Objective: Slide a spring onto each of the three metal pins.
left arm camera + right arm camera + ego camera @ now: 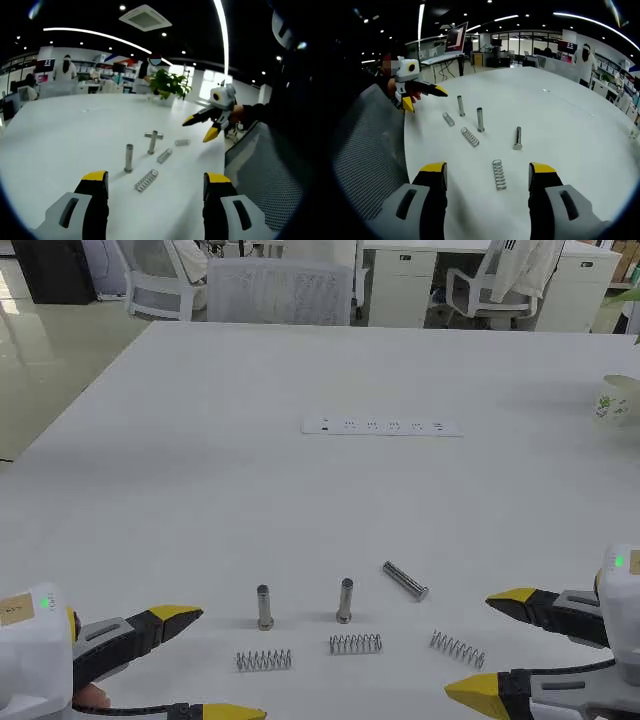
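A broad white bench [300,490] carries everything. Beyond its far edge stand mesh-backed office chairs [280,290] and white cabinets [400,285].

The left tool [231,662] sits at the near left corner in the head view. Its yellow-tipped jaws are spread wide with nothing between them, and they are aimed toward the parts. The right tool [468,643] mirrors it at the near right. Its jaws are also gaping and hold nothing, and it is raised just above the bench surface.

A white power strip [381,426] lies flat near the middle of the bench, well beyond the parts. A paper cup with green print [615,400] stands at the right edge.

The three metal pins sit in a loose row between the two tools. The left pin [264,607] stands upright on its flanged head. The middle pin [345,600] also stands upright. The right pin [405,580] lies on its side, angled, with its head toward the near right.

The three springs lie flat on the bench, one on the near side of each pin and apart from it. The left spring [264,660] lies below the left pin. The middle spring [356,643] lies just in front of the middle pin. The right spring [457,647] lies slanted near the right tool's jaws.
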`<state>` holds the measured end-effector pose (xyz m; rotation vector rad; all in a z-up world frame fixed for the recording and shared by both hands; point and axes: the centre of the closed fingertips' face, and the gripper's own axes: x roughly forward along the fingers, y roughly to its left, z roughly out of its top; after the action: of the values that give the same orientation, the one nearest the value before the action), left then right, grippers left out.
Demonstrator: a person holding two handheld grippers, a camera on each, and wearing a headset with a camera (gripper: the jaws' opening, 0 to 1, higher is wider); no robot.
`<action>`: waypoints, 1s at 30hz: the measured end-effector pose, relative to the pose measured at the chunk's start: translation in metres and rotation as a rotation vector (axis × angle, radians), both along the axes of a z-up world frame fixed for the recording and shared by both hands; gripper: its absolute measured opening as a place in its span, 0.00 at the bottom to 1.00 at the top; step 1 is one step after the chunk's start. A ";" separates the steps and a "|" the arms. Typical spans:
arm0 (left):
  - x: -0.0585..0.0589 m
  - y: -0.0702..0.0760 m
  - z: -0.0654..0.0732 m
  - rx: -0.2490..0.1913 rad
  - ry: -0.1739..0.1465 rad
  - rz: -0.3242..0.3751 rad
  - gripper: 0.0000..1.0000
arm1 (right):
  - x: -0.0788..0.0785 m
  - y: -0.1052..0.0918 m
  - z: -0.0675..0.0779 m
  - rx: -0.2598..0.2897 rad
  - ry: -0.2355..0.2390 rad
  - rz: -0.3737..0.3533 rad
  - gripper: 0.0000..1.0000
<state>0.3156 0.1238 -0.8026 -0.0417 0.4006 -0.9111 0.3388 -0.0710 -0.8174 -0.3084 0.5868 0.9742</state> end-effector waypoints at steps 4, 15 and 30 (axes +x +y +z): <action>0.000 0.001 0.000 -0.004 0.002 0.003 0.74 | 0.000 0.000 0.000 -0.002 0.001 0.000 0.65; 0.002 0.001 0.002 -0.020 0.002 0.009 0.74 | -0.001 0.000 0.001 -0.008 0.000 0.000 0.64; -0.001 -0.002 -0.001 -0.010 0.005 -0.006 0.76 | -0.002 0.000 -0.002 -0.009 0.004 -0.003 0.64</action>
<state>0.3145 0.1219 -0.8035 -0.0517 0.4008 -0.9191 0.3370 -0.0713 -0.8193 -0.3134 0.5953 0.9698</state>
